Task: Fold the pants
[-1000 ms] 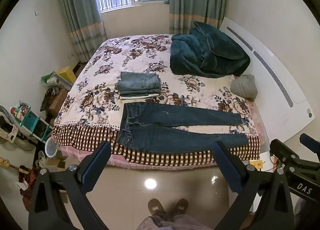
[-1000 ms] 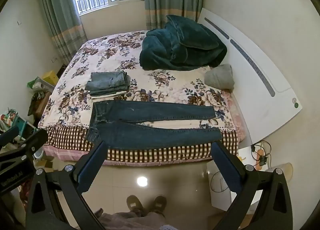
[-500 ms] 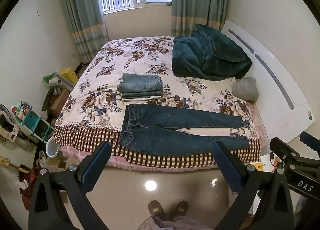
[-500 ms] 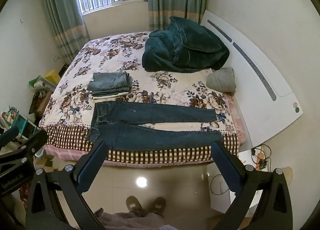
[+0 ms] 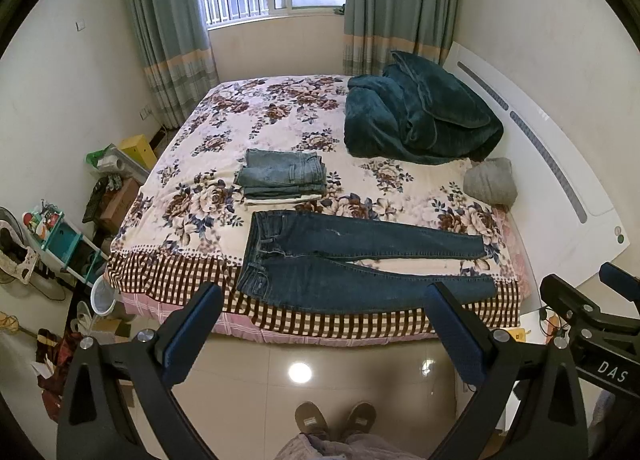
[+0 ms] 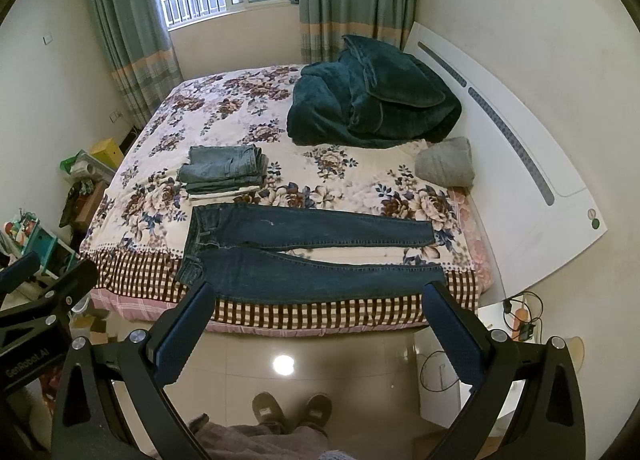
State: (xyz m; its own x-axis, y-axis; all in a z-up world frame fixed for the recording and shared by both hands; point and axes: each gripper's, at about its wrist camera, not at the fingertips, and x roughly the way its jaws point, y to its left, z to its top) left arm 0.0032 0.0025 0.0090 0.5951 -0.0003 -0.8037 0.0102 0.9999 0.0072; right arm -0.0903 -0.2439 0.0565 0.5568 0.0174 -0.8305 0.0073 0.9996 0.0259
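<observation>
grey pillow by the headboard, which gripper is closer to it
Right, by a slim margin. The right gripper is held on the headboard side of the left gripper, and the grey pillow lies that way. Both hang open above the floor, short of the bed.

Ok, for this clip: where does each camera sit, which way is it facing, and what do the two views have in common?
Left wrist: on the left tool, above the floor, facing the bed; its open fingers, the person's shoes and the right tool's body at right show.
Right wrist: on the right tool, same heading; open fingers, the left tool's body at left.
Shared: dark jeans spread flat, folded stack, teal blanket.
</observation>
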